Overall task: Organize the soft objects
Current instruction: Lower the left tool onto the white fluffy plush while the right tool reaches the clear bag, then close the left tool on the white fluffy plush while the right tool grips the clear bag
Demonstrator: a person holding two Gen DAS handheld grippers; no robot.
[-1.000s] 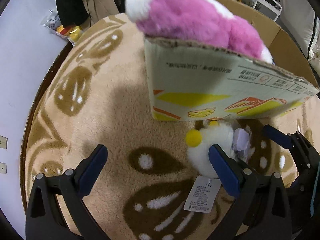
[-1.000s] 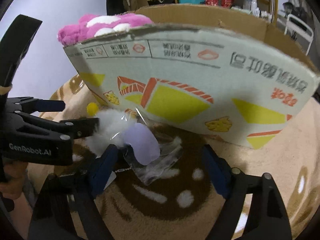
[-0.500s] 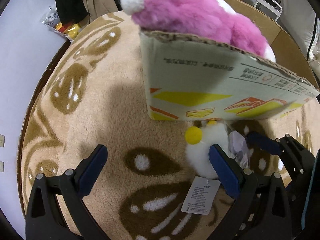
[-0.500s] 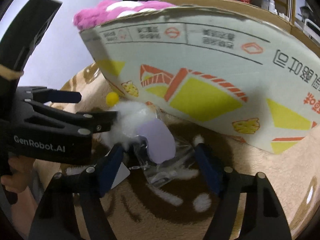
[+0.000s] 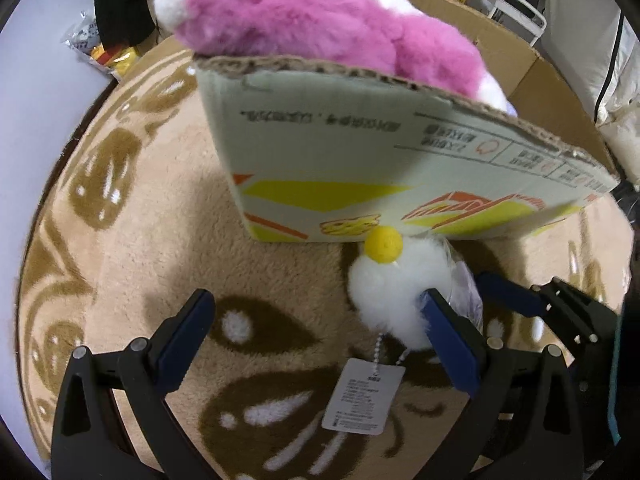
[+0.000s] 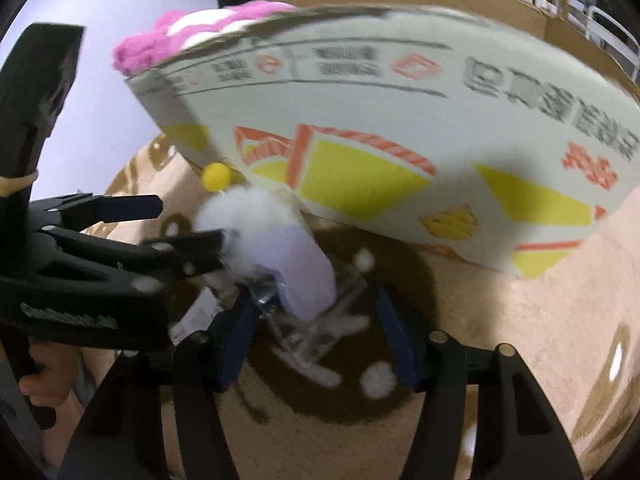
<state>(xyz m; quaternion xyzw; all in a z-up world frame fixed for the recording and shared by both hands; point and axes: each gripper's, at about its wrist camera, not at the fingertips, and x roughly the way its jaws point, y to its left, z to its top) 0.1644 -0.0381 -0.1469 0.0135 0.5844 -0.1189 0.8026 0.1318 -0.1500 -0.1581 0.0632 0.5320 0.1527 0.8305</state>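
A small white plush (image 5: 390,294) with a yellow pompom and a paper tag lies on the tan rug against the printed cardboard box (image 5: 360,168). A lilac part of it in clear plastic wrap (image 6: 298,276) sits between the fingers of my right gripper (image 6: 316,324), which is open around it. My left gripper (image 5: 316,336) is open; its right finger touches the white plush. A pink and white plush (image 5: 312,20) lies in the box and sticks out over its rim.
The tan rug (image 5: 140,240) with brown leaf patterns lies on a pale floor. A packet of snacks (image 5: 100,52) lies beyond the rug at the far left. A larger brown cardboard box (image 5: 540,80) stands behind the printed one.
Both grippers have moved forward toward the white plush and the box. The right gripper's fingers have narrowed around the wrapped lilac part. The right view is blurred by motion.
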